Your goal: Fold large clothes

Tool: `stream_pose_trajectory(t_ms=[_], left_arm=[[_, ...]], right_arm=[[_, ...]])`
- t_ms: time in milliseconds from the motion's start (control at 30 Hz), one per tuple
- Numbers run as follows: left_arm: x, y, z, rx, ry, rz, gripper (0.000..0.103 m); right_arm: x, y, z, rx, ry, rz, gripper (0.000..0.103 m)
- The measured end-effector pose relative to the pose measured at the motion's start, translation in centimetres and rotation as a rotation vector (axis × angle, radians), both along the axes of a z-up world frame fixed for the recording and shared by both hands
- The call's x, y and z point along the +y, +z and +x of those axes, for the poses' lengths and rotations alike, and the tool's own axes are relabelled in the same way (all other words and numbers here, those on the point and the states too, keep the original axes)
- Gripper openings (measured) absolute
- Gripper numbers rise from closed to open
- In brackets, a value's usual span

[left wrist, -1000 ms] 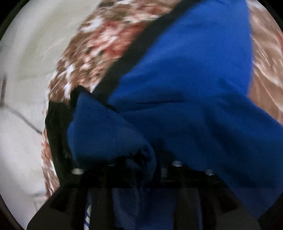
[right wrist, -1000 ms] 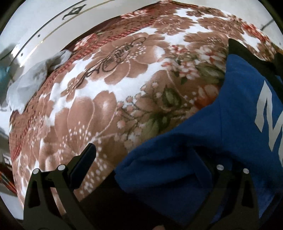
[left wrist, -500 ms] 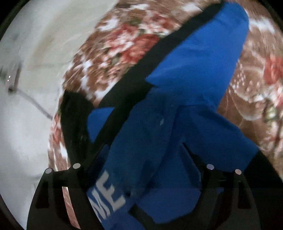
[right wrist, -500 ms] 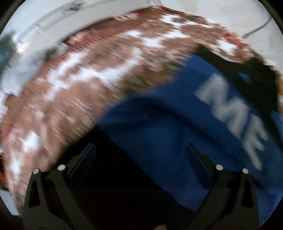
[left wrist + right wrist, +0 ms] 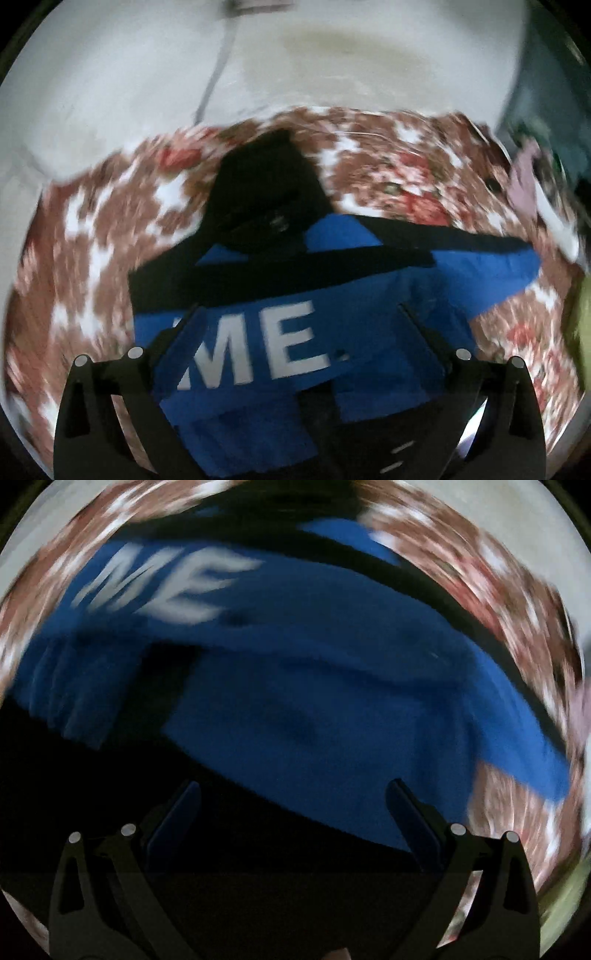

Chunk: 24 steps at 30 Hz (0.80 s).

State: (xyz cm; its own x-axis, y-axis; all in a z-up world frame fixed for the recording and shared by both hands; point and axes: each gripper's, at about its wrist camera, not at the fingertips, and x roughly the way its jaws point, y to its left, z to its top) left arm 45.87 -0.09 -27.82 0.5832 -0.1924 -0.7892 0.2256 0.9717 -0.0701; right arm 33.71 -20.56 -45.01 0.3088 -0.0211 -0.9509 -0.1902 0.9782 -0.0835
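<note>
Both grippers hung over the blue top, holding nothing.

The left gripper (image 5: pixel 295 325) had its jaws opening wide, with no cloth pinched between them. The blue and black top (image 5: pixel 369 295) lay part-folded on the flowery blanket (image 5: pixel 92 236), its sleeve pointing to 3 o'clock. The right gripper (image 5: pixel 291 805) had its jaws apart and bare too. A fast swing could catch a fold and pull it open.

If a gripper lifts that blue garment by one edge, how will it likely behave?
The blue garment would probably droop and unfold, since it lies in soft creased layers. It looks thick, so likely bulky rather than slippery. On the floral blanket, pushing may bunch it.
</note>
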Motion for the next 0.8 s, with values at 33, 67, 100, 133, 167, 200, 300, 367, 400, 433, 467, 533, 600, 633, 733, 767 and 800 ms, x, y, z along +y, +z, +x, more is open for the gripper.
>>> stream_pose_trajectory(t_ms=[33, 67, 100, 133, 167, 200, 300, 367, 400, 433, 467, 533, 600, 633, 733, 767, 800], left_arm=[[1.0, -1.4, -0.1, 0.012, 0.029, -0.002, 0.097], [2.0, -3.1, -0.2, 0.032, 0.055, 0.003, 0.097], [2.6, -4.2, -0.3, 0.052, 0.066, 0.005, 0.097], [3.0, -5.8, -0.7, 0.081, 0.077, 0.009, 0.097], [2.9, -7.1, -1.1, 0.103, 0.086, 0.005, 0.097], [2.9, -7.7, -1.4, 0.116, 0.086, -0.005, 0.097], [0.7, -9.6, -2.7, 0.149, 0.064, -0.019, 0.097], [-2.3, -10.4, -3.5, 0.148, 0.035, -0.006, 0.097], [-3.5, -10.5, -3.7, 0.147, 0.024, 0.004, 0.097], [-5.7, -10.7, -4.1, 0.143, 0.005, 0.021, 0.097], [-7.2, -10.7, -4.3, 0.136, -0.01, 0.029, 0.097], [-10.2, -10.6, -4.9, 0.121, -0.039, 0.035, 0.097], [-13.8, -10.5, -5.5, 0.099, -0.067, 0.045, 0.097], [-15.3, -10.6, -5.7, 0.092, -0.079, 0.051, 0.097], [-19.5, -10.9, -6.2, 0.069, -0.105, 0.081, 0.097], [-20.7, -11.0, -6.4, 0.062, -0.108, 0.084, 0.097], [-21.8, -11.1, -6.5, 0.06, -0.109, 0.079, 0.097]], right_arm=[[-2.8, 0.5, 0.3, -0.008, -0.064, 0.023, 0.098], [-5.5, 0.9, 0.5, -0.014, -0.125, 0.039, 0.098], [-7.9, 1.1, 0.8, -0.017, -0.178, 0.047, 0.098], [-10.0, 1.2, 1.0, -0.017, -0.226, 0.053, 0.098], [-12.7, 1.3, 1.3, -0.02, -0.288, 0.068, 0.098], [-14.6, 1.4, 1.3, -0.021, -0.329, 0.079, 0.098], [-21.6, 1.5, 1.1, -0.037, -0.456, 0.097, 0.098], [-26.6, 1.4, 0.8, -0.043, -0.526, 0.112, 0.098], [-28.6, 1.3, 0.6, -0.045, -0.553, 0.12, 0.098], [-29.7, 1.3, 0.1, -0.047, -0.572, 0.122, 0.098], [-32.2, 1.1, 0.1, -0.049, -0.6, 0.122, 0.098], [-35.4, 1.1, -0.4, -0.055, -0.635, 0.12, 0.098], [-38.3, 1.1, -1.0, -0.057, -0.657, 0.145, 0.098], [-40.1, 1.0, -0.9, -0.056, -0.669, 0.163, 0.098], [-44.4, 0.6, -0.7, -0.053, -0.707, 0.216, 0.098], [-45.7, 0.4, -0.6, -0.049, -0.718, 0.23, 0.098], [-47.8, 0.0, -0.3, -0.042, -0.74, 0.255, 0.098]])
